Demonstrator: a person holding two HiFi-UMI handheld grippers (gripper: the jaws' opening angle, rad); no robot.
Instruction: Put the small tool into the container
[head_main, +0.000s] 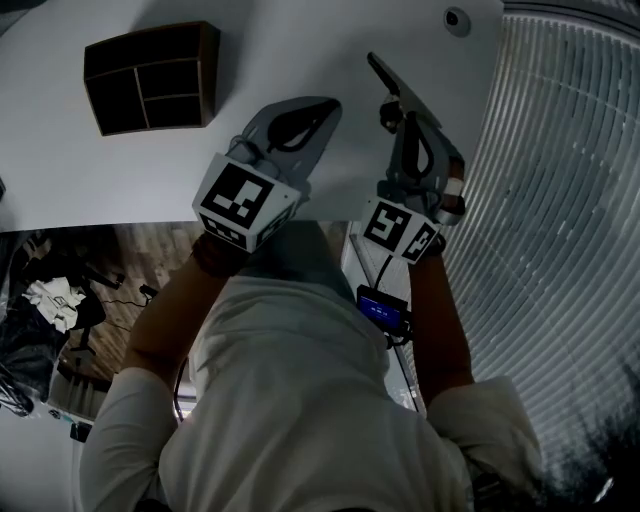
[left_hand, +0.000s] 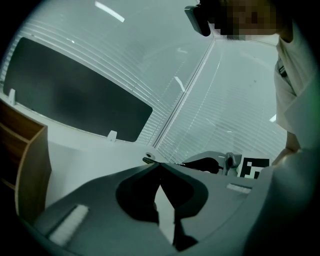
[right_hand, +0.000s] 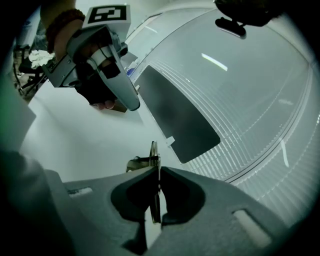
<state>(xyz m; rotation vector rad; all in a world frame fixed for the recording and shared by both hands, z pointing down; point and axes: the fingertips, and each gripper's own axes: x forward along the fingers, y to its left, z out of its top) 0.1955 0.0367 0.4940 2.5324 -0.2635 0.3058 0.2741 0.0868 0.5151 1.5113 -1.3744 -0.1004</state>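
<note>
On the white table (head_main: 290, 40) a dark wooden container (head_main: 150, 78) with several compartments stands at the far left; its wooden side (left_hand: 25, 165) shows at the left of the left gripper view. My right gripper (head_main: 403, 100) (right_hand: 157, 169) is above the table's right part, shut on the small tool (head_main: 383, 75) (right_hand: 154, 152), a thin flat metal piece that sticks out past the tips. My left gripper (head_main: 328, 104) (left_hand: 159, 164) hangs beside it, right of the container, its jaws together with nothing between them. Each gripper shows in the other's view: the left (right_hand: 131, 100), the right (left_hand: 220, 162).
A round cable grommet (head_main: 456, 20) sits in the table's far right corner. White slatted blinds (head_main: 570, 170) run along the right. A dark panel (right_hand: 177, 120) (left_hand: 75, 95) stands behind the table. Cables and clutter (head_main: 60, 300) lie on the floor at the near left.
</note>
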